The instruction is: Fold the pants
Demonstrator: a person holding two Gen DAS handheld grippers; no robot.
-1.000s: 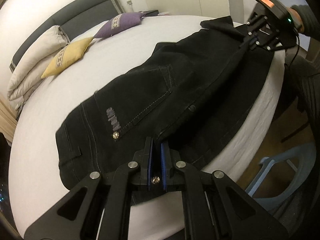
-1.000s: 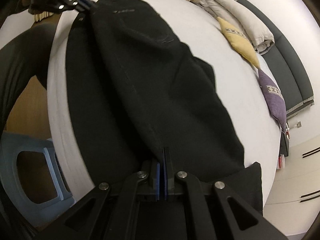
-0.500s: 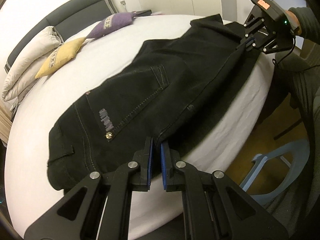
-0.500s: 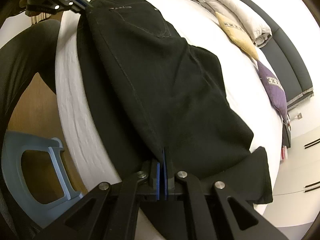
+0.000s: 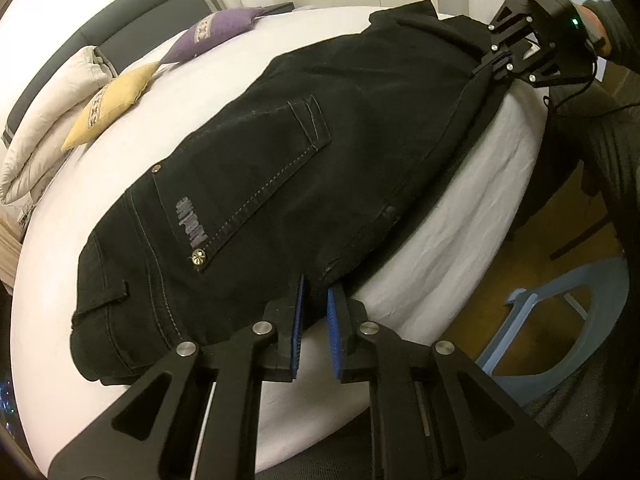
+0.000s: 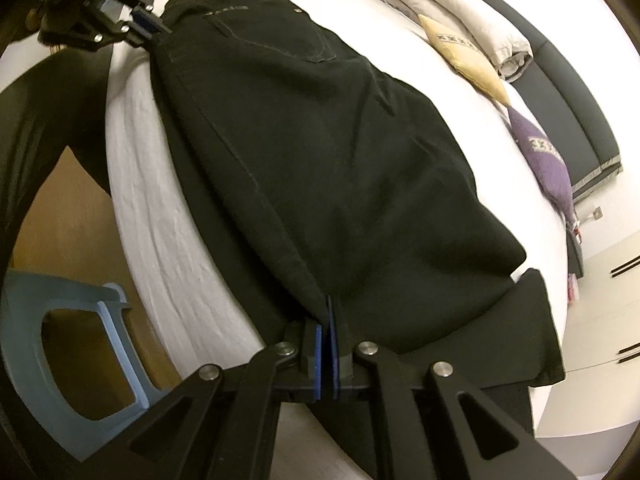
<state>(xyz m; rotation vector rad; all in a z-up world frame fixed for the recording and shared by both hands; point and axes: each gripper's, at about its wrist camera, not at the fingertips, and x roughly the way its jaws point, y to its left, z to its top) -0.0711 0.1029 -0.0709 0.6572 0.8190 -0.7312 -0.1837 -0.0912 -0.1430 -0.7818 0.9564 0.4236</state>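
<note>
We note the black pants now lying flat along the near edge of the bed, folded lengthwise; a second ago they hung slack between our tongs. The left gripper, at the waist end, has just been parting its jaws: the blue pads stand slightly spread, cloth edge just ahead of them, apparently released. The right gripper, at the leg end, is nearly pressed together, still pinching the seam. We judge the lengthwise fold laid; crosswise folding remains.
</note>
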